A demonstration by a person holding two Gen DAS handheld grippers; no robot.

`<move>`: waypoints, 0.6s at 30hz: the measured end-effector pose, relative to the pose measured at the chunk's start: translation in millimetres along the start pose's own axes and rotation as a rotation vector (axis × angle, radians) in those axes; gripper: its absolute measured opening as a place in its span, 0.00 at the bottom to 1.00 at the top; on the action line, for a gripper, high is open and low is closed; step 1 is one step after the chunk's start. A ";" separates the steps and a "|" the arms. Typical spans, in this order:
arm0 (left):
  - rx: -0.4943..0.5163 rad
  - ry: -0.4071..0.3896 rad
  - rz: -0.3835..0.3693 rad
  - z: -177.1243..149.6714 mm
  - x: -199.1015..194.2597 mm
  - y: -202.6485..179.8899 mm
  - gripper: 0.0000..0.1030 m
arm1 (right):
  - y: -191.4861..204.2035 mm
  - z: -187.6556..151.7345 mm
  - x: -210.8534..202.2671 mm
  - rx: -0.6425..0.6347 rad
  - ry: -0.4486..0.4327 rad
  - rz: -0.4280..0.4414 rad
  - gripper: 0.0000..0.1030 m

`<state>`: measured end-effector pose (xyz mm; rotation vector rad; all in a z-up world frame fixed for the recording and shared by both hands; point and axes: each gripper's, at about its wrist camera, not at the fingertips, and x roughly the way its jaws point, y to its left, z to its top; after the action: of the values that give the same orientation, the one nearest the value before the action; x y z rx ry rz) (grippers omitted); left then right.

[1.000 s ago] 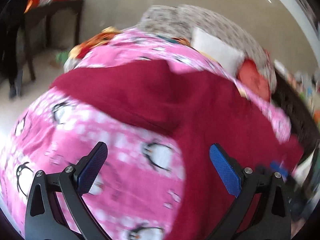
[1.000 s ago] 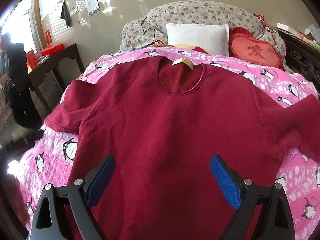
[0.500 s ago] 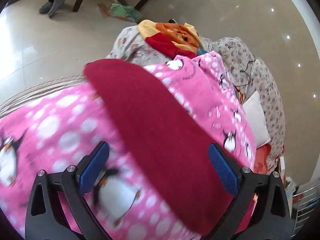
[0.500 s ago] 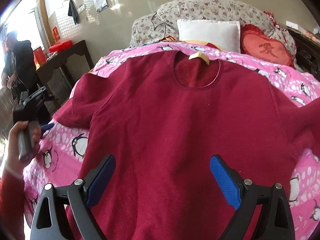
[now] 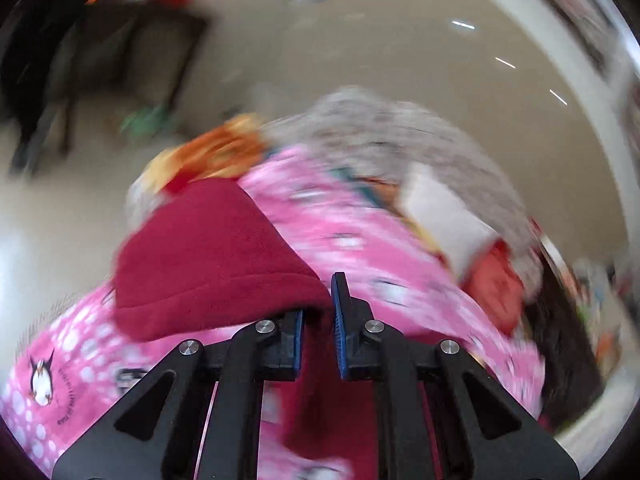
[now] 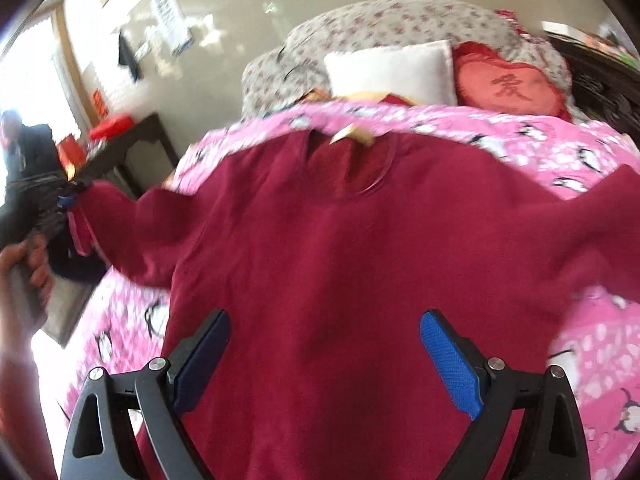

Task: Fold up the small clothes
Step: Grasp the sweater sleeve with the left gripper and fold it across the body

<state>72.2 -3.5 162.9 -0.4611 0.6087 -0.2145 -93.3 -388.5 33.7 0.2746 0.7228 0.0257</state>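
1. I see the dark red sweater lying front-up on the bed, over the pink penguin quilt, its neckline toward the head of the bed and its body running down to the near edge.
2. My left gripper has just been closing, and its blue pads now stand pinched nearly together with the sleeve of the sweater caught between them (the cuff end flops over the left finger).
3. In the right wrist view that same sleeve is pulled up and out past the left edge of the bed, held off the quilt; the left gripper there is a dark blur with a dot of blue, and the person's hand grips its handle below.
4. My right gripper has its jaws spread wide above the lower body of the sweater, with nothing between the pads.
5. The other sleeve lies out toward the right edge of the bed.
6. At the head of the bed sit a white pillow, a red heart cushion just right of it and a flowered pillow behind them.
7. A dark table stands off the left side of the bed, near the wall (the left wrist view is too smeared to add more).
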 end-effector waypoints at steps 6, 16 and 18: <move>0.306 0.120 -0.257 -91.9 9.4 -150.5 0.11 | -55.4 6.9 -34.8 0.079 -0.060 -0.100 0.92; 0.542 0.412 -0.418 -211.1 63.8 -204.4 0.28 | -128.6 3.7 -60.4 0.170 -0.069 -0.257 0.92; 0.524 0.385 -0.397 -195.7 47.3 -188.8 0.50 | -129.2 6.3 -58.6 0.162 -0.067 -0.246 0.92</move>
<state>-17.3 -253.4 87.6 -0.0219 0.8005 -0.8334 -142.4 -521.5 43.1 0.3375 0.6892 -0.2756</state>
